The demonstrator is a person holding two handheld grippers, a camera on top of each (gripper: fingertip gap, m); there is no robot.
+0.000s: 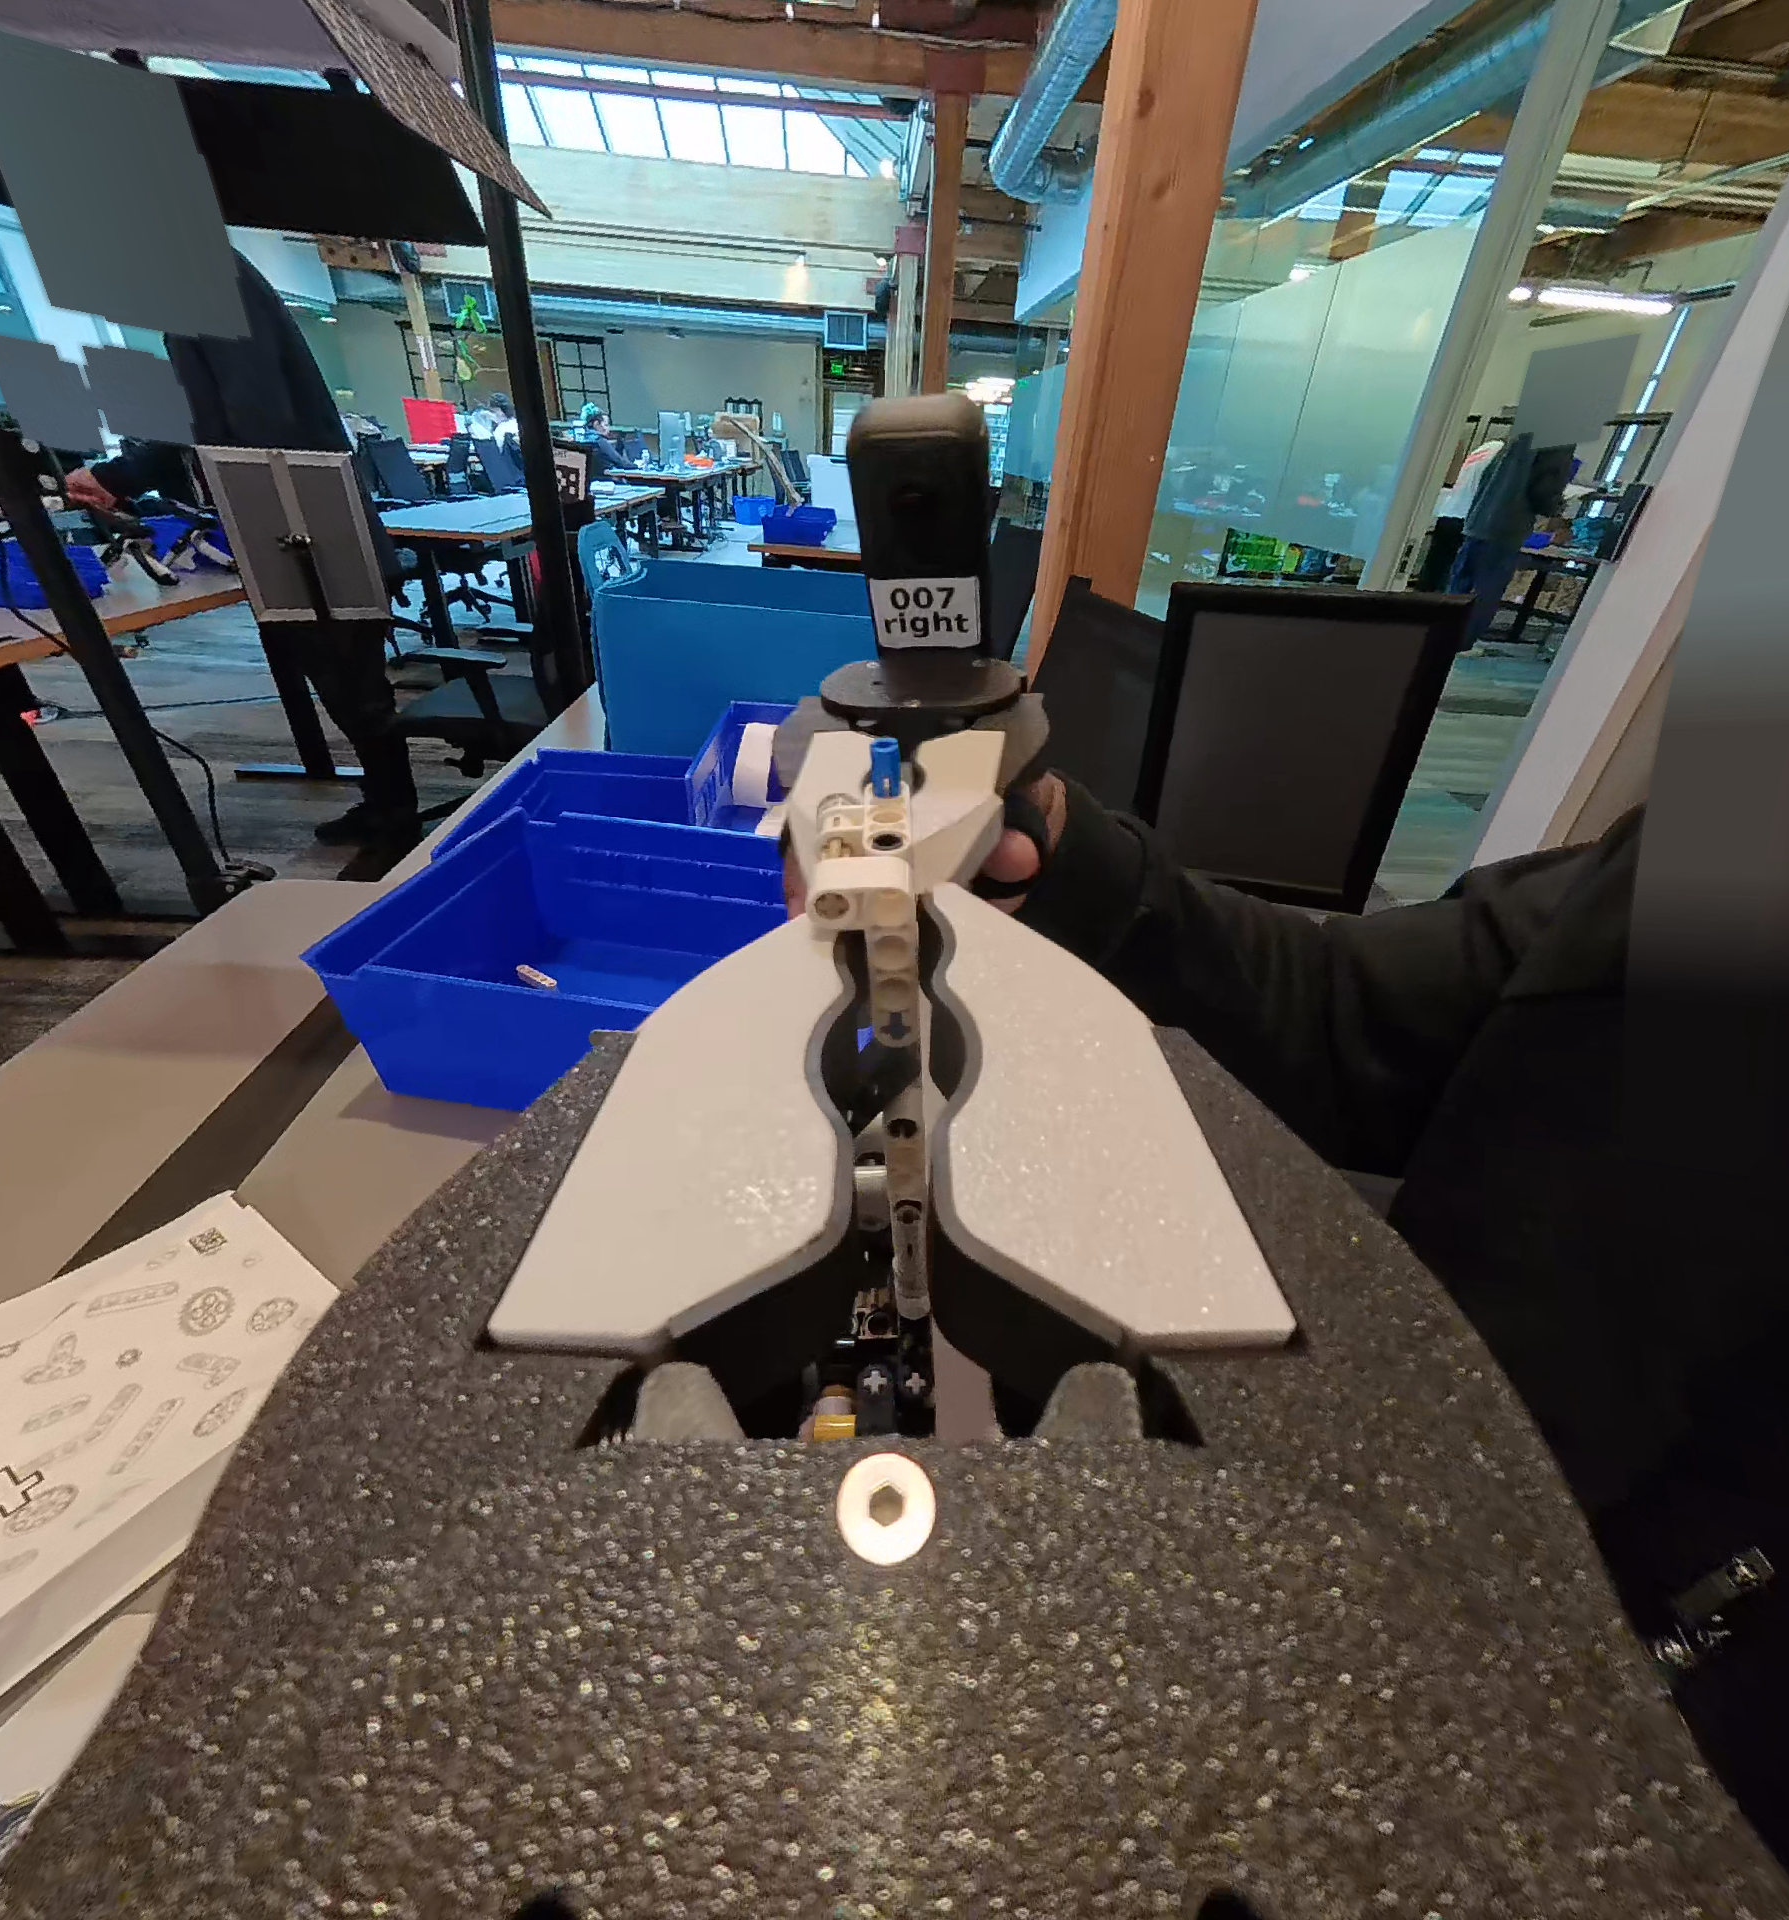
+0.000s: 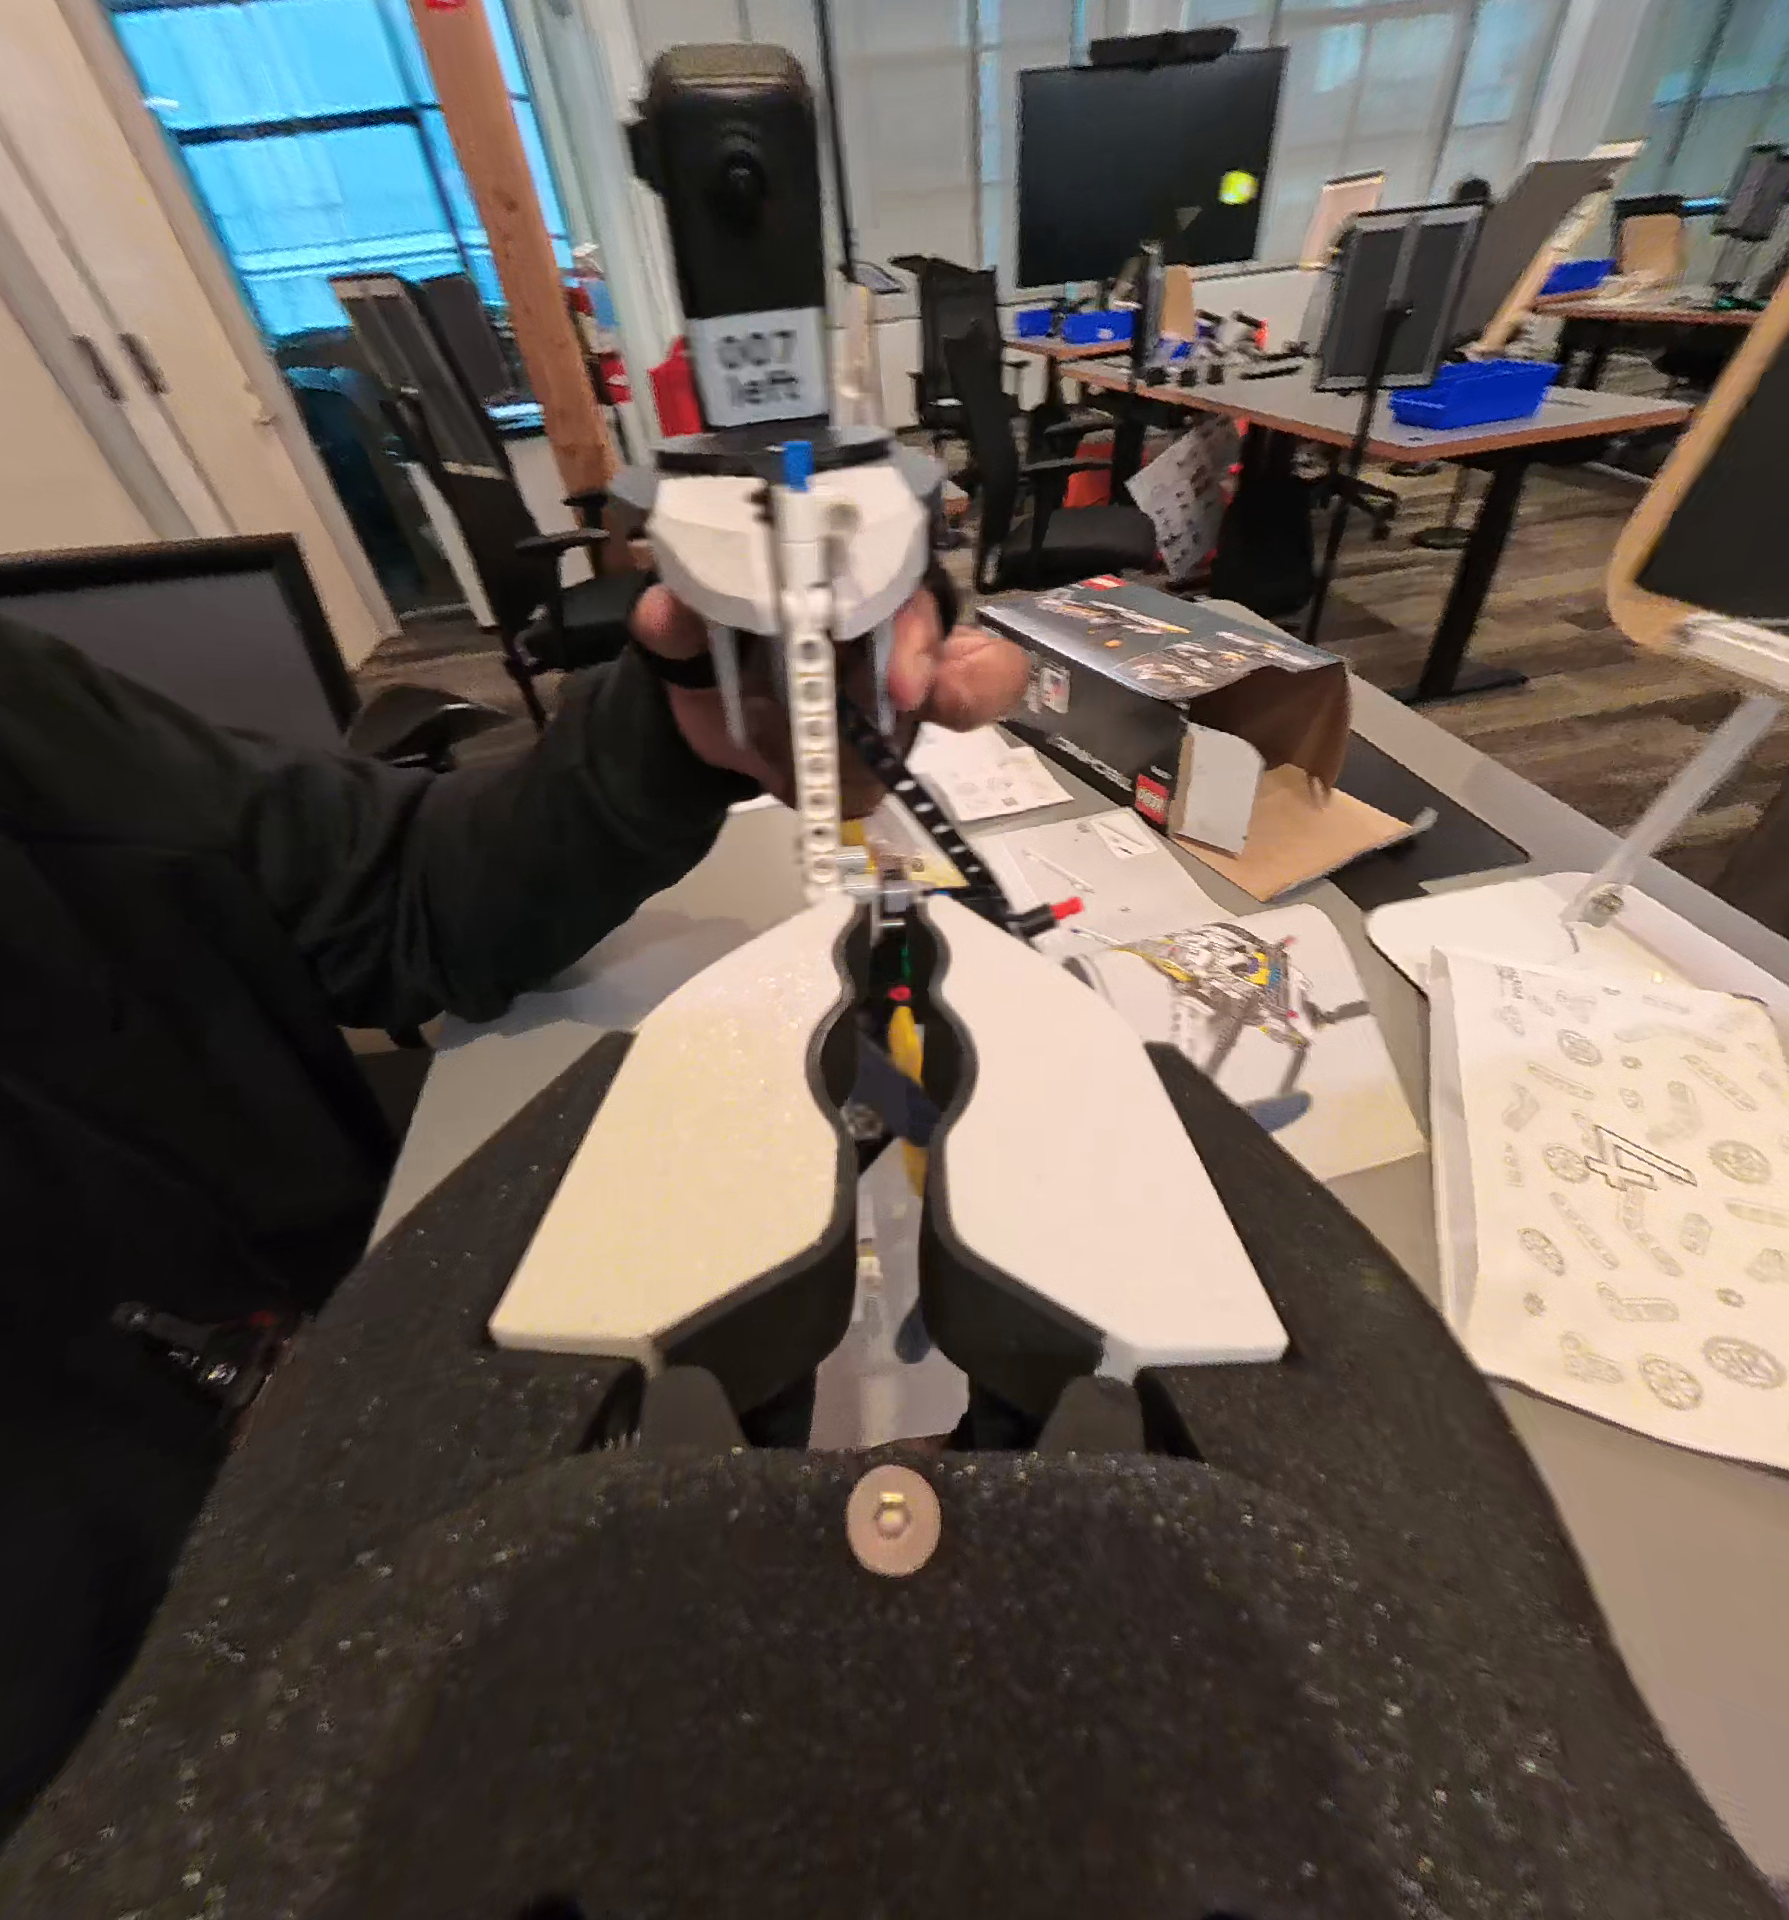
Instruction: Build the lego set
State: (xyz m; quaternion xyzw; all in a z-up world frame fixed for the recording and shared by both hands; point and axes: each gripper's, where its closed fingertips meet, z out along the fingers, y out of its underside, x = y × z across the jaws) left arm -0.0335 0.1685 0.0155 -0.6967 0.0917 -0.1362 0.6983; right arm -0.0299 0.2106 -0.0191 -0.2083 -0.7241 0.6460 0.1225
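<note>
From my left gripper [image 1: 895, 914], the nearest thing is the white holed beam [image 1: 895, 966] running down the narrow slot between its two pale fingers [image 1: 724, 1132]; the fingers stand almost together and pinch that beam, so the whole assembly hangs off this grasp. At the beam's far end sits a short white connector block [image 1: 862, 896] and, above it, a blue pin [image 1: 882, 764] standing up. Right behind that, my right gripper [image 1: 895, 821] faces me, its fingers drawn close around the same end of the build, a gloved hand [image 1: 1020, 842] wrapped around its body.

From my right gripper's [image 2: 895, 920] side, the fingers are nearly shut on a small grey fitting [image 2: 895, 894] at the bottom of the beam [image 2: 812, 727], with a black beam [image 2: 921, 805] slanting off beside it; blur keeps me from confirming how firmly the pads bear on it. Beyond, the left gripper [image 2: 791, 566] has the beam's top end.

To do this well, I judge both grasps should be kept in line with the beam, pressing straight along the pin's axis with no twisting.

Farther off on the surface [image 1: 142, 1049] sit the blue bins [image 1: 516, 997], a printed parts sheet [image 2: 1648, 1195], open instruction pages [image 2: 1254, 1029] and a torn cardboard box [image 2: 1202, 707].
</note>
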